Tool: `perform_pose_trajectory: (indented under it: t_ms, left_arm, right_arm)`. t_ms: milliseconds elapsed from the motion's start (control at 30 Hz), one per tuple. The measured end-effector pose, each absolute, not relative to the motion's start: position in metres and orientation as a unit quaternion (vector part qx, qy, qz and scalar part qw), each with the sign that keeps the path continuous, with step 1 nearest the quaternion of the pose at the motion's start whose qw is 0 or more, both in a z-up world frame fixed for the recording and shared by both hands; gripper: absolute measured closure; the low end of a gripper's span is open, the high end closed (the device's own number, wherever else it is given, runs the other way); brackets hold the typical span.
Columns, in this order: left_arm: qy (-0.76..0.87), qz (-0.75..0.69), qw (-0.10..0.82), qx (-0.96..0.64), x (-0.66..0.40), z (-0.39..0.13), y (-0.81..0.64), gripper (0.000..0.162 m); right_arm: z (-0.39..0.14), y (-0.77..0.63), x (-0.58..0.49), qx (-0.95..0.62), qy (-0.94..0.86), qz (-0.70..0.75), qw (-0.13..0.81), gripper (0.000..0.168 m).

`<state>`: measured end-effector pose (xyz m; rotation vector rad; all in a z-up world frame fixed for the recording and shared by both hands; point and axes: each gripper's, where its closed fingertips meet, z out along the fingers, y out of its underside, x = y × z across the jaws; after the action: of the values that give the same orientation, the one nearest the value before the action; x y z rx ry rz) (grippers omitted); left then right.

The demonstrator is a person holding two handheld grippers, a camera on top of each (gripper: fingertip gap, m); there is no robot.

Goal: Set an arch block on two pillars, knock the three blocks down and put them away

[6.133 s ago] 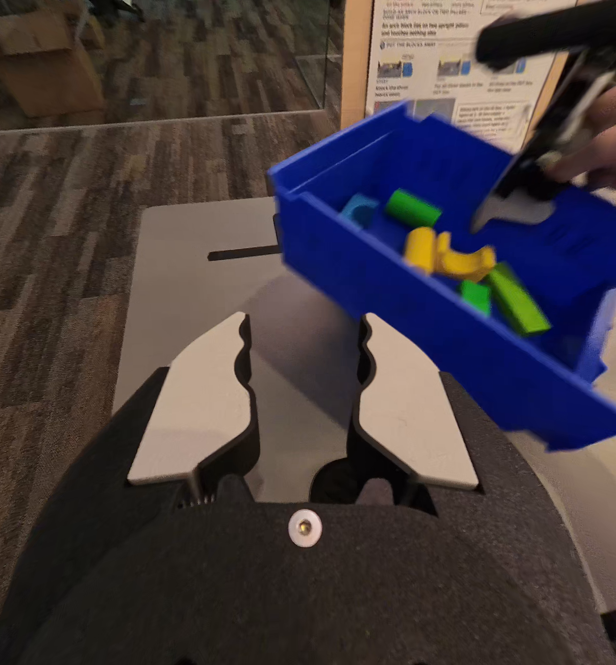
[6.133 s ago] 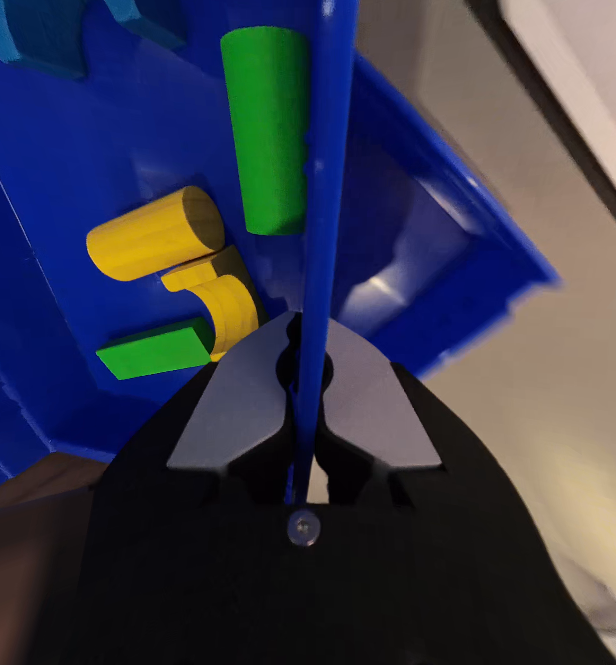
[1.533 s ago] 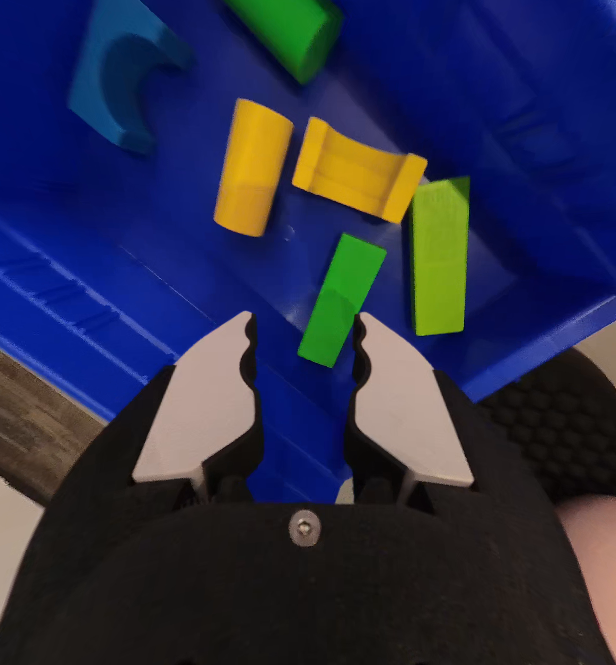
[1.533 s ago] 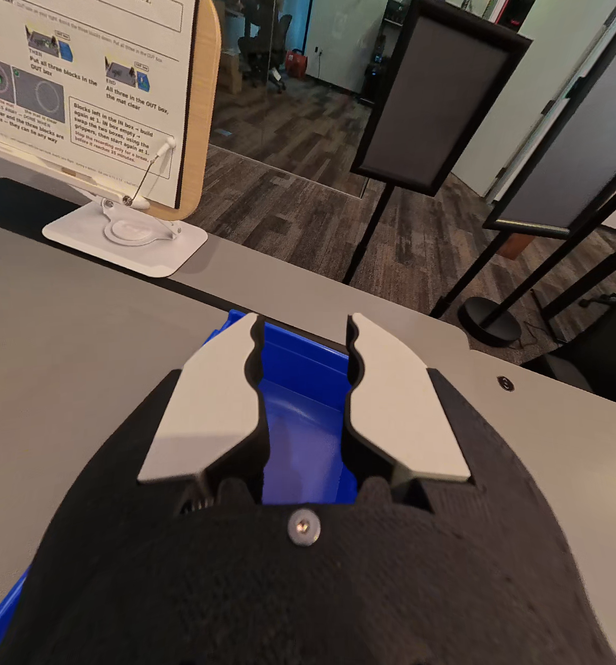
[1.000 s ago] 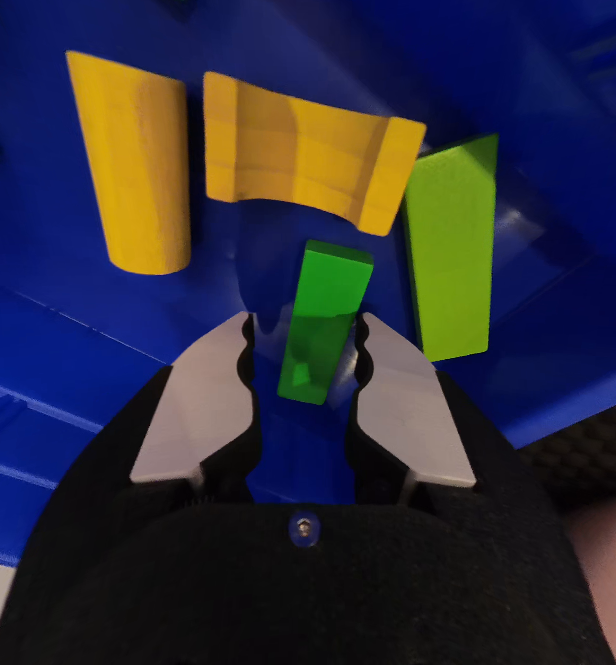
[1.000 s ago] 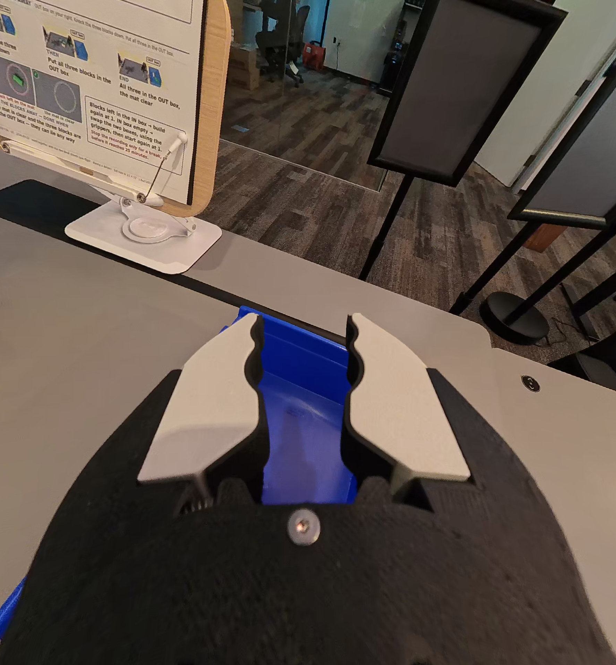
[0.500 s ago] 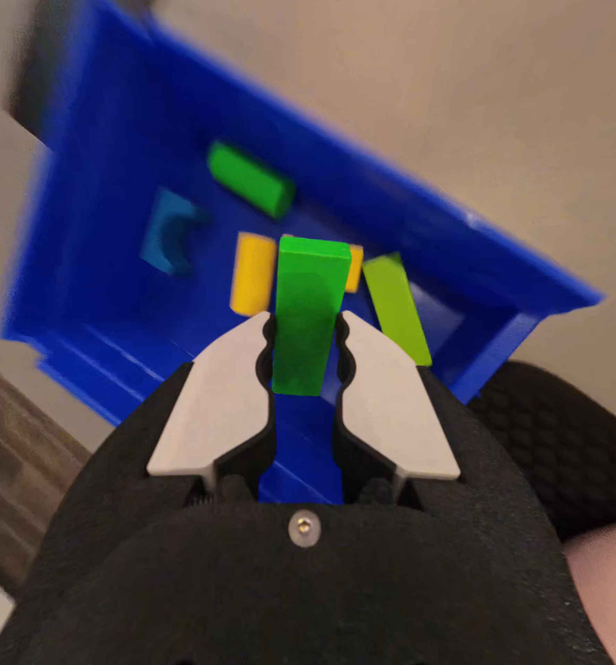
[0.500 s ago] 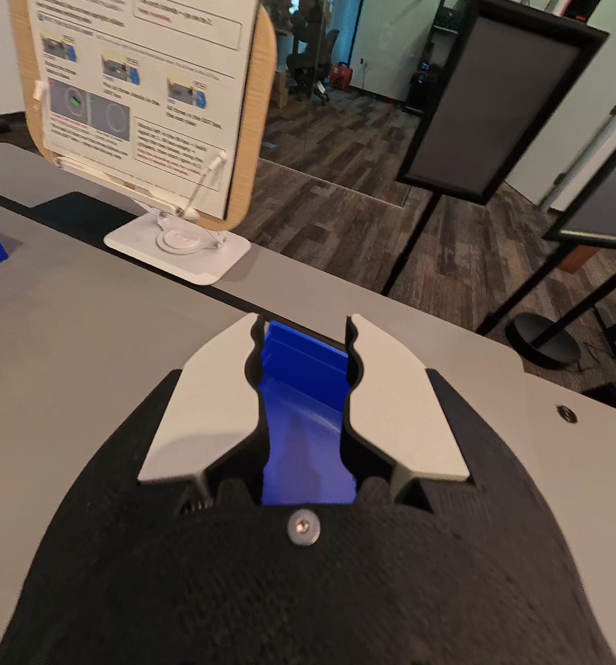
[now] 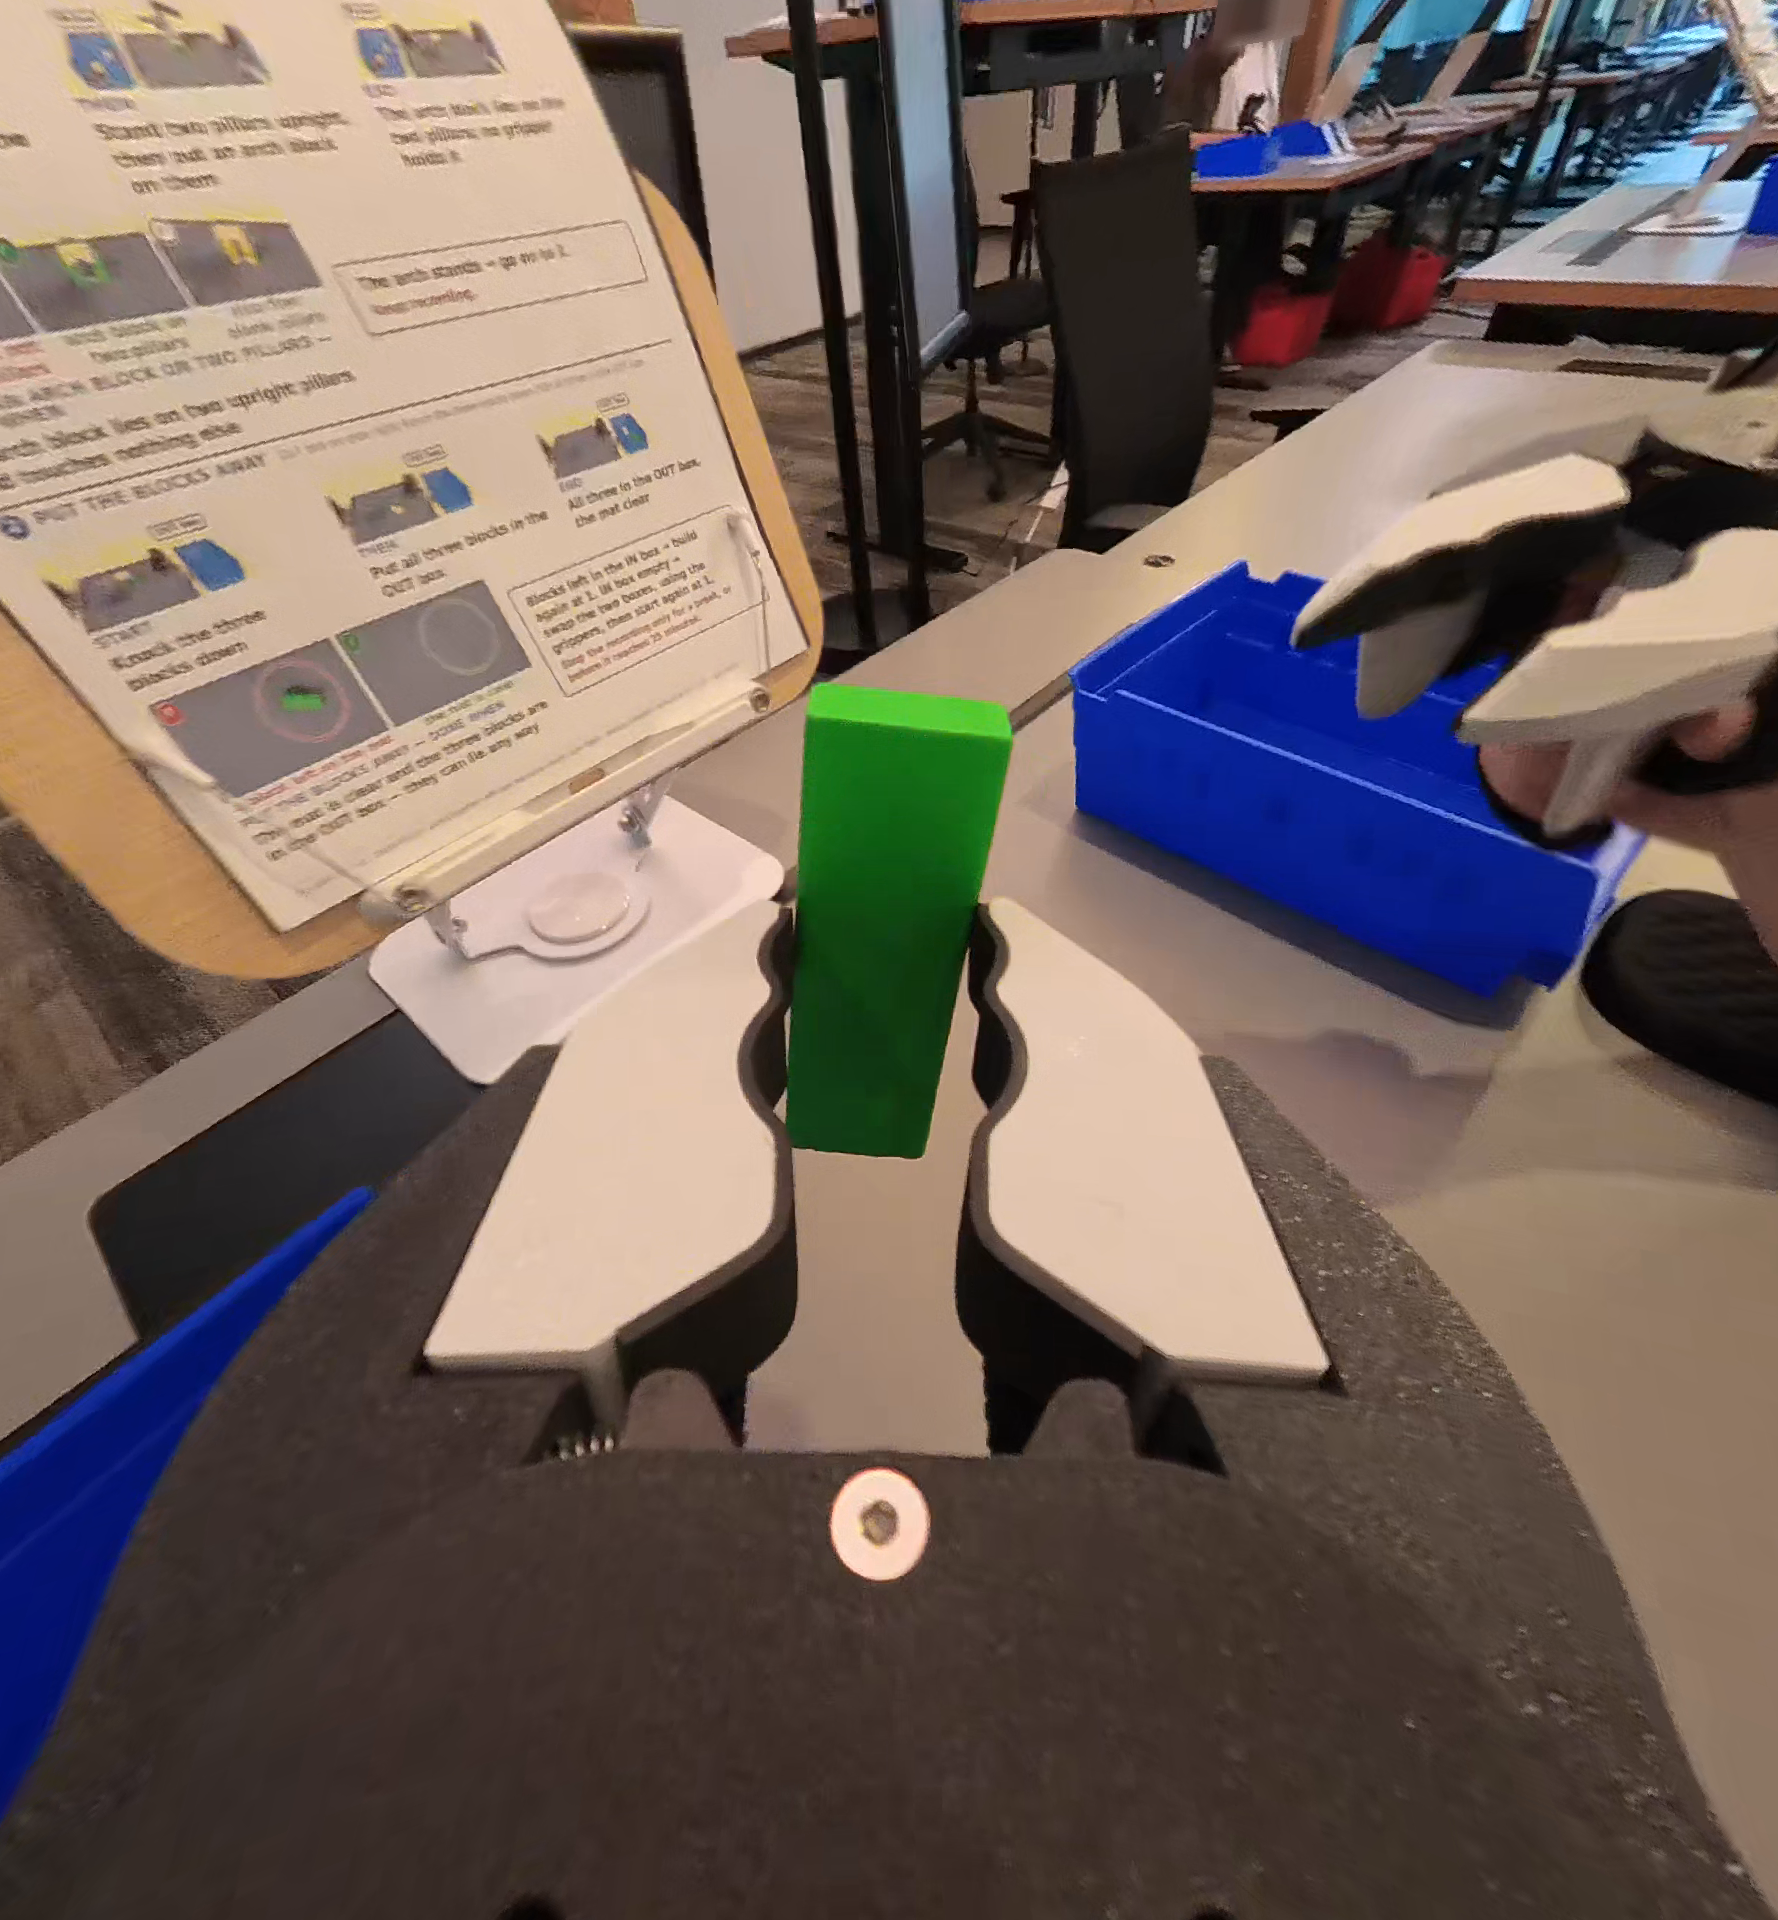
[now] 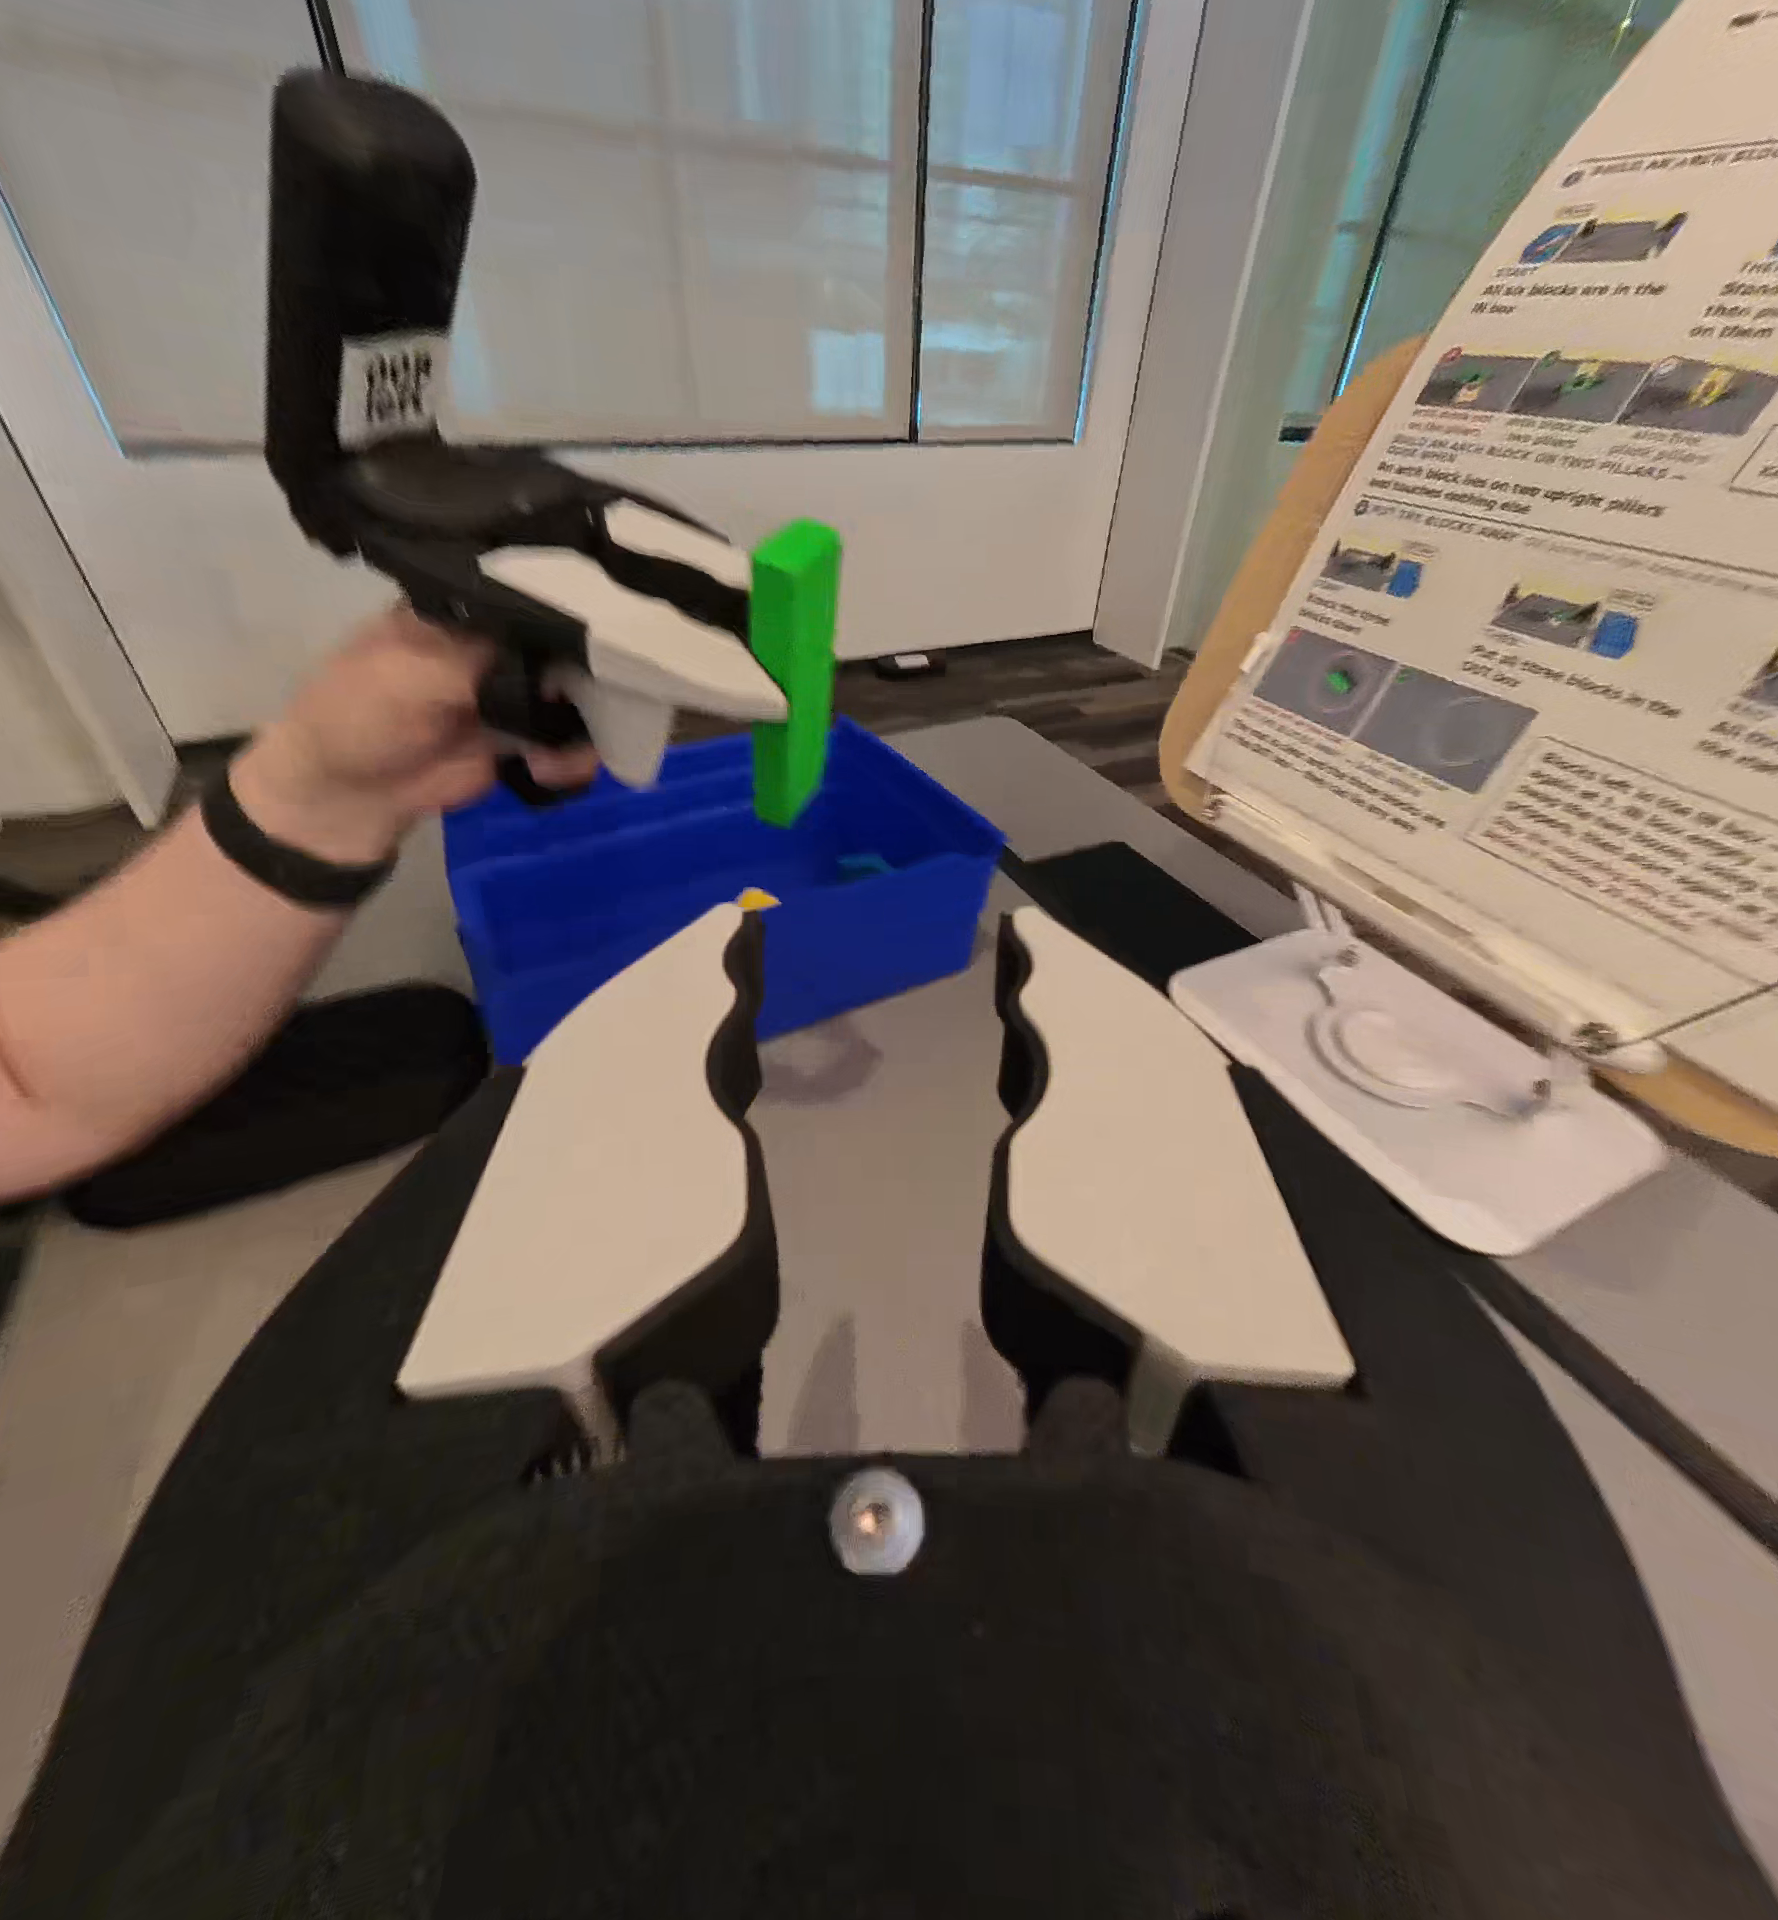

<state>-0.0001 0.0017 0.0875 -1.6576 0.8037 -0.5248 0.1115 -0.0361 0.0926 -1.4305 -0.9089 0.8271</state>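
Blur smears the instruction sheet (image 9: pixel 324 436). Your left hand-held gripper (image 9: pixel 880 925) pinches the green block (image 9: pixel 890 925) upright; your right hand-held gripper (image 10: pixel 874 935) gapes empty, hiding the bin's (image 10: pixel 864 935) contents.

Green pillar block (image 9: pixel 890 925): rectangular, bright green, long axis upright. Clamped by its lower part between the left gripper's (image 9: pixel 880 1023) fingertips, held in the air above the near edge of the blue bin (image 10: pixel 719 904) on the table's left side. Inside that bin, a corner of a yellow block (image 10: pixel 757 900) and part of a blue block (image 10: pixel 864 865) show; remainder hidden.
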Motion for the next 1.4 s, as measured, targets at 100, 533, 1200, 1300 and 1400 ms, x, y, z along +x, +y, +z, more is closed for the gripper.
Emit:
perform_pose_trajectory:
  t_ms: [100,533,1200,1300,1400]
  left_arm:
    - [0.345,-0.189,0.581,-0.713,0.036,0.067,0.003,0.130]
    - [0.410,-0.078,0.599,-0.684,0.098,0.029,-0.014,0.131]
    - [0.197,0.020,0.526,-0.827,-0.131,0.080,0.017,0.121]
    - [0.183,0.022,0.535,-0.824,-0.143,0.087,0.017,0.121]
    - [0.182,0.026,0.536,-0.824,-0.145,0.087,0.017,0.122]
  right_arm:
    - [0.091,-0.039,0.096,-0.612,-0.347,0.375,0.603,0.124]
    - [0.041,-0.016,0.090,-0.690,-0.329,0.376,0.524,0.151]
    - [-0.074,0.051,0.167,-0.853,-0.279,0.122,0.423,0.151]
    - [-0.085,0.050,0.161,-0.866,-0.261,0.144,0.401,0.151]
    - [-0.095,0.057,0.161,-0.871,-0.272,0.095,0.397,0.151]
